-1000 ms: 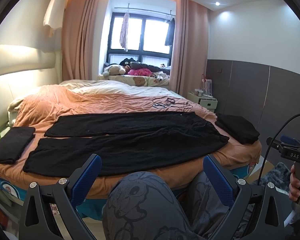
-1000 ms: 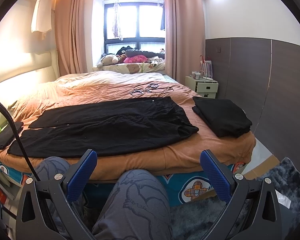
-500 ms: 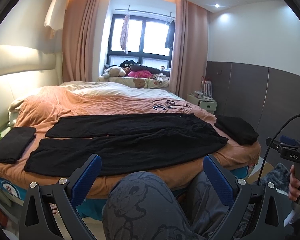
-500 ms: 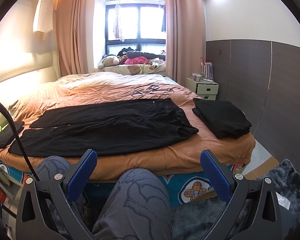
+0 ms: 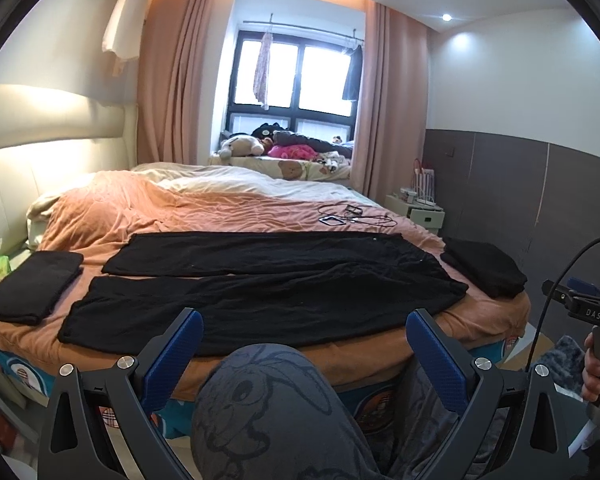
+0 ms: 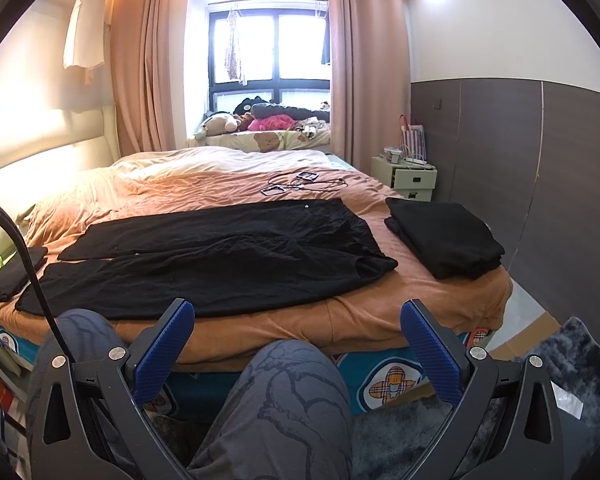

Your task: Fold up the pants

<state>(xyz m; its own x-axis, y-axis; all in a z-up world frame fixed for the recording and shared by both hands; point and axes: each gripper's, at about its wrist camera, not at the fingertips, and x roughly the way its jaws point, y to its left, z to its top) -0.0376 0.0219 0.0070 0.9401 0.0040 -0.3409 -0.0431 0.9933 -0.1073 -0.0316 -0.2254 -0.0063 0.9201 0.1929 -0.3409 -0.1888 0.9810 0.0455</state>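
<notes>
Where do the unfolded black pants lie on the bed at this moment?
In both wrist views the black pants lie spread flat across the near part of the bed, legs pointing left, between a folded black garment on the left and a folded black stack on the right.

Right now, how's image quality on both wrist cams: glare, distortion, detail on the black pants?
Left wrist view: window blown out, strong fisheye bending, dark corner vignette; black pants sharp-edged but near-featureless. Right wrist view: same blown window, warm glare washing the headboard, folds faintly visible at the pants' waist end. No motion blur in either; left gripper and right gripper are crisp.
</notes>
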